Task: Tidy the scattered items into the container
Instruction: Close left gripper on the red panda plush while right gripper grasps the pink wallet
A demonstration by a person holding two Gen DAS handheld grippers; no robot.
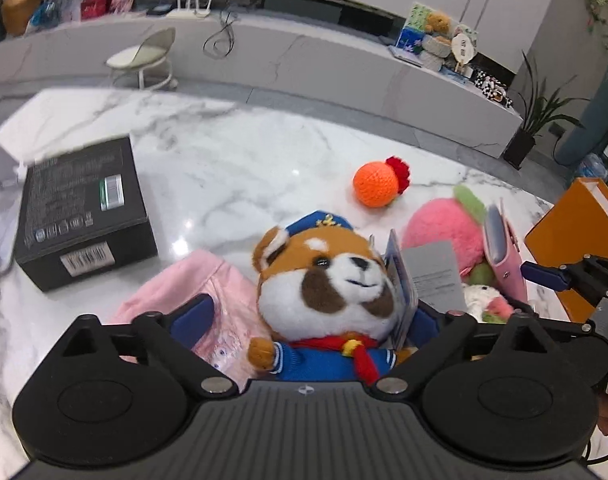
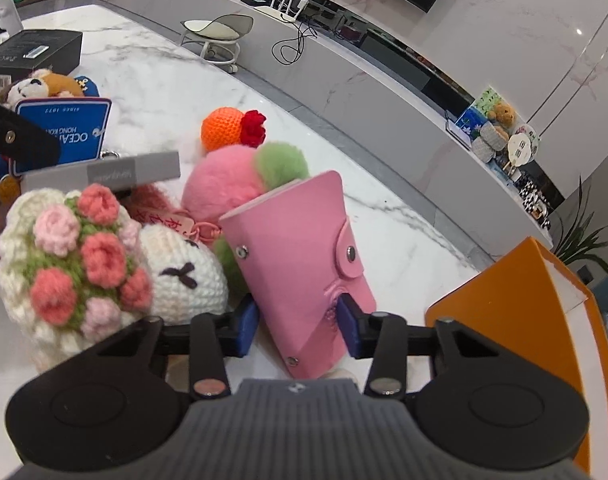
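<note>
Pink wallet (image 2: pixel 304 264), snap-flapped, clamped between blue fingers (image 2: pixel 350 330)

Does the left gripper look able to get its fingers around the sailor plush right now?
Probably yes. The left gripper stands wide open with the sailor plush between its fingers, neither pad visibly pressing. The paper hang tags at its right side may get pinched in.
</note>
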